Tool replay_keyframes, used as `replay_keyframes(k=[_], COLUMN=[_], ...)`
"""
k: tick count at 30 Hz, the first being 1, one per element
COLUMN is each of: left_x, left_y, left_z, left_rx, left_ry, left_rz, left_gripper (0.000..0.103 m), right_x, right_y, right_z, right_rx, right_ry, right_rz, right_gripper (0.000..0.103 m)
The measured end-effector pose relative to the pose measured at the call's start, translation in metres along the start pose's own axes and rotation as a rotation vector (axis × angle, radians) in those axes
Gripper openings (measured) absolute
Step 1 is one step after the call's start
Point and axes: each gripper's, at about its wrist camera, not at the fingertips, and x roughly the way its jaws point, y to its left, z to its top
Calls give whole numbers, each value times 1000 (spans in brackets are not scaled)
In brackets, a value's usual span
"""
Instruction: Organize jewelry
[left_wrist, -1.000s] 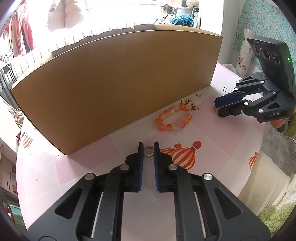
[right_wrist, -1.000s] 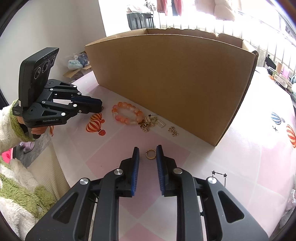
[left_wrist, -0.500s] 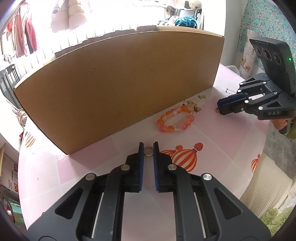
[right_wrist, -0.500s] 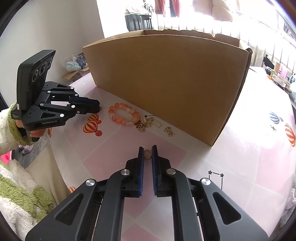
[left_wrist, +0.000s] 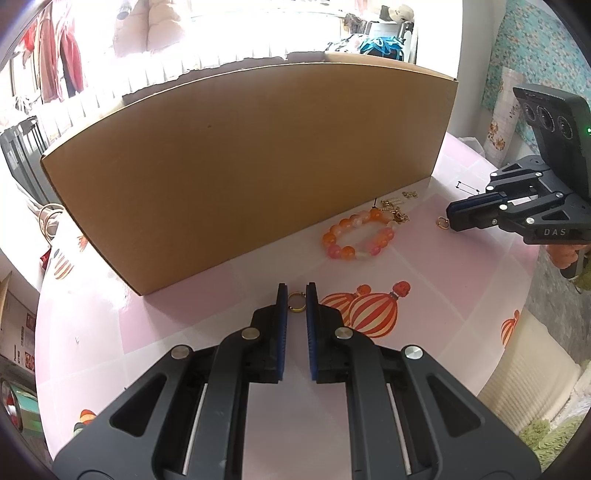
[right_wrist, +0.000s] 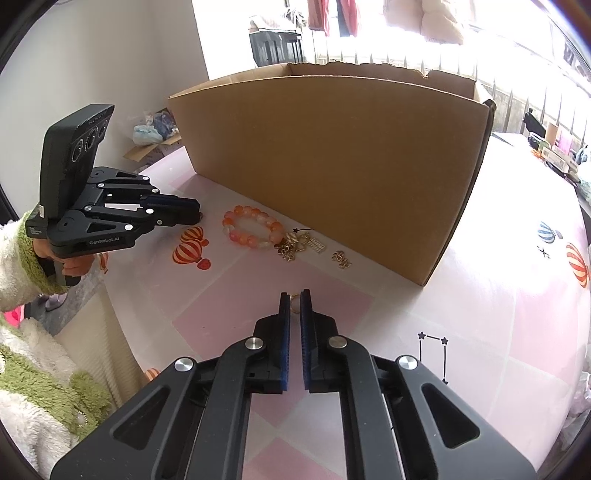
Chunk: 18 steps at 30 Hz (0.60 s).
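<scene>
Both tongs pinch gold rings, left gripper (left_wrist: 296, 303) on one ring (left_wrist: 296, 302), right gripper (right_wrist: 294, 304) just closed on another ring (right_wrist: 294, 302); pick-up done, I judge lifting into cardboard box (right_wrist: 332, 155) follows.

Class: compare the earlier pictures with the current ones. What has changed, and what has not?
The right gripper has just been closing its jaws onto a small gold ring on the table. The left gripper stays shut on its own ring. The bracelet, charms and box lie unmoved.
</scene>
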Motion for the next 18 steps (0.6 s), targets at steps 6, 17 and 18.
replay_keyframes(k=[6, 17, 18], left_x=[-1, -2, -2], left_y=[0, 0, 0], left_z=[0, -2, -2], left_rx=[-12, -49, -49], left_ry=[5, 3, 3], left_rz=[20, 55, 56], left_gripper=[9, 9, 9], right_x=[1, 9, 10], right_y=[1, 9, 9], right_z=[3, 3, 4], right_rx=[12, -44, -35], right_ry=[2, 0, 2], right_rz=[-19, -89, -82], right_gripper=[21, 15, 11])
